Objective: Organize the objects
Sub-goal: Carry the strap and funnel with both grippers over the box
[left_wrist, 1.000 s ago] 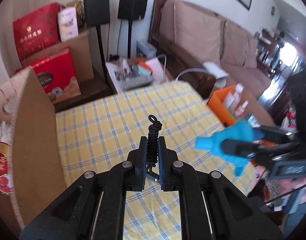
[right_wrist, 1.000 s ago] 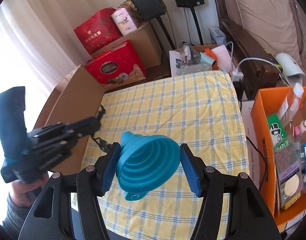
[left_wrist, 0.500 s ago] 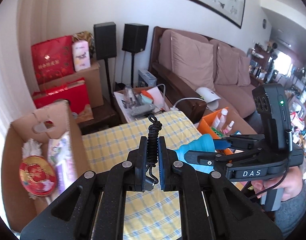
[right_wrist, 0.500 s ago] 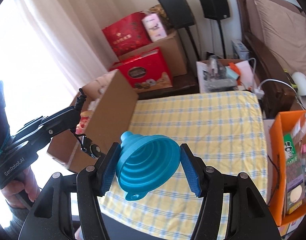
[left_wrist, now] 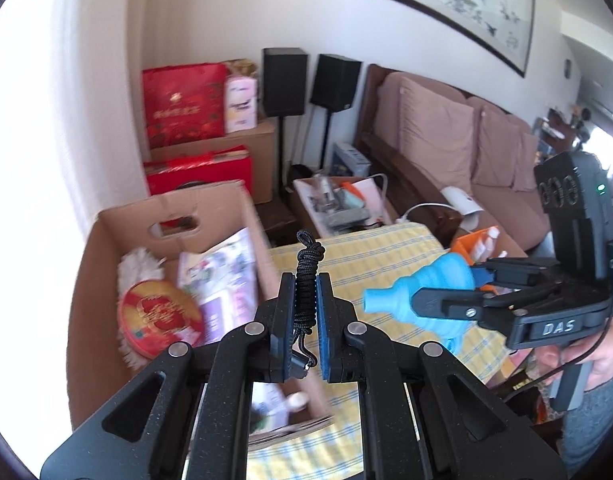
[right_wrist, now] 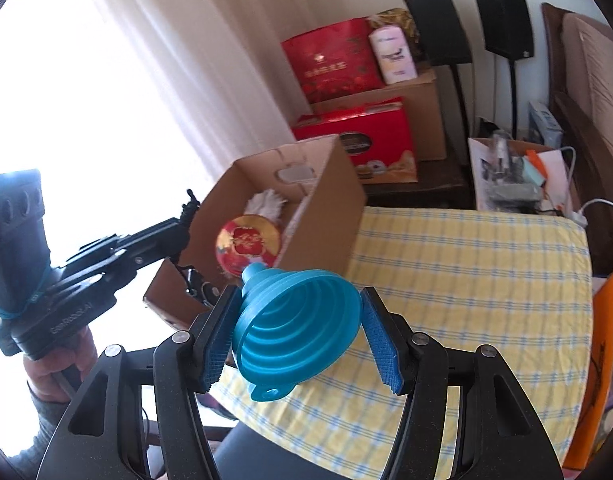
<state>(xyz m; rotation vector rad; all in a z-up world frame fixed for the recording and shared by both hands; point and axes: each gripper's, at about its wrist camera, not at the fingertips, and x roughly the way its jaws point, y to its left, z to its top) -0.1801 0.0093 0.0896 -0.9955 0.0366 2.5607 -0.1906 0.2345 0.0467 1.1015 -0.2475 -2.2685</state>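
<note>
My left gripper (left_wrist: 306,292) is shut on a black braided cord (left_wrist: 307,264) with a metal clip hanging below the pads. It hovers over the near right part of an open cardboard box (left_wrist: 106,240). In the right wrist view the left gripper (right_wrist: 178,232) reaches in from the left beside the box (right_wrist: 326,208), its clip (right_wrist: 204,290) dangling. My right gripper (right_wrist: 300,294) is shut on a blue collapsible funnel (right_wrist: 298,332), spout pointing up and left, above the yellow checked tablecloth (right_wrist: 466,264). From the left wrist view the funnel (left_wrist: 422,300) and right gripper (left_wrist: 446,296) hang at the right.
The box holds a red round tin (left_wrist: 160,320), a white duster (left_wrist: 136,268) and booklets (left_wrist: 222,272). An orange box (right_wrist: 602,340) stands at the table's right. Red gift boxes (right_wrist: 334,64), two speakers (left_wrist: 284,80) and a sofa (left_wrist: 446,140) lie beyond.
Both grippers have risen and swung left toward the cardboard box, whose inside has come into view. The cord and the funnel stay gripped as before.
</note>
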